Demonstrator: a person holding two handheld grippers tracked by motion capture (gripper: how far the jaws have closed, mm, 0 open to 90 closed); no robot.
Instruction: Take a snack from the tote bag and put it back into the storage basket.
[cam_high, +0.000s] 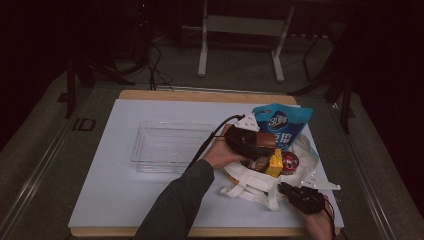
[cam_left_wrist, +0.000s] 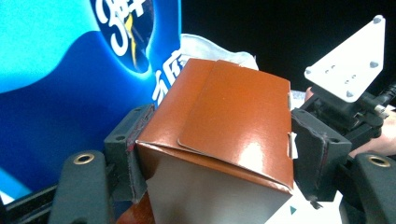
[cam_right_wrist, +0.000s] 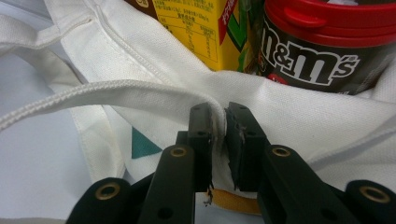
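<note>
The left gripper (cam_left_wrist: 215, 154) is clenched on a brown carton (cam_left_wrist: 224, 135), its two black pads pressing the carton's opposite sides just under the folded top flap. In the high view the left gripper (cam_high: 248, 141) holds this brown carton (cam_high: 265, 140) above the mouth of a white tote bag (cam_high: 250, 187), in front of a blue pouch (cam_high: 282, 122) that stands upright at the far side of the bag. In the left gripper view the blue pouch (cam_left_wrist: 70, 79) stands close behind the carton.

The right gripper (cam_right_wrist: 218, 135) is pinched shut on the tote bag's cloth (cam_right_wrist: 299, 116) — the jaws meet on the rim right where a handle strap (cam_right_wrist: 116, 91) joins it. In the high view this right gripper (cam_high: 295, 192) sits at the near right edge of the bag, with the person's hand behind it near the front edge of the tabletop (cam_high: 110, 200).

Inside the bag stand a yellow carton (cam_high: 274, 164) and, just beside it on the right, a dark candy jar with a red lid (cam_high: 290, 161). The right gripper view shows the yellow carton (cam_right_wrist: 196, 32) and the candy jar (cam_right_wrist: 317, 51) side by side just behind the gripped rim.

A clear plastic tray (cam_high: 170, 146) rests on the white tabletop to the left of the bag — well apart from both grippers.
</note>
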